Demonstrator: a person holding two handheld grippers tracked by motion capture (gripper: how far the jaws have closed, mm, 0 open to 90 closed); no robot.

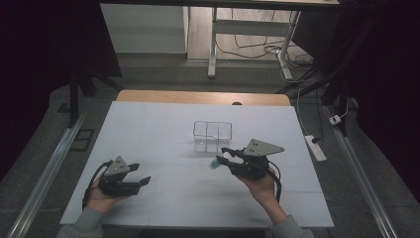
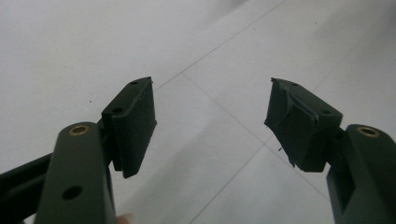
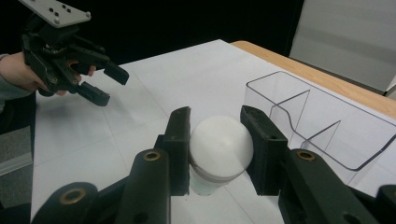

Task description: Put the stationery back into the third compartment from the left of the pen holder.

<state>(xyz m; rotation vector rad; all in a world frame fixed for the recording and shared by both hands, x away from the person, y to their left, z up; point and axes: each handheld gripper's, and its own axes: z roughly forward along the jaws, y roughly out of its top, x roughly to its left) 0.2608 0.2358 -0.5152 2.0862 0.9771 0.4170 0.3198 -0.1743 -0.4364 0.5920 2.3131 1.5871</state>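
So the right tongs [image 3: 217, 140] are clamping a small bottle [image 3: 219, 149] with a rounded white cap, jaws pressing on either side of that cap. Grabbing it by the cap makes sense to me, since it's the widest, grippiest bit and leaves the greenish body hanging free underneath. In the high view the bottle [image 1: 215, 163] is sitting just in front of the clear divided organizer [image 1: 212, 136], near but not touching, and I can't tell if it's resting on the white table [image 1: 148, 124] or hovering slightly above it.

My guess is the bottle is heading into one of the organizer's [image 3: 322, 126] compartments, which is why the hand is angling toward it with the open top facing up.

The left tongs [image 2: 212, 123] are hanging wide apart with nothing between them, parked low over the table at the person's left [image 1: 125, 174]. Probably just waiting out of the way so the two don't bump.
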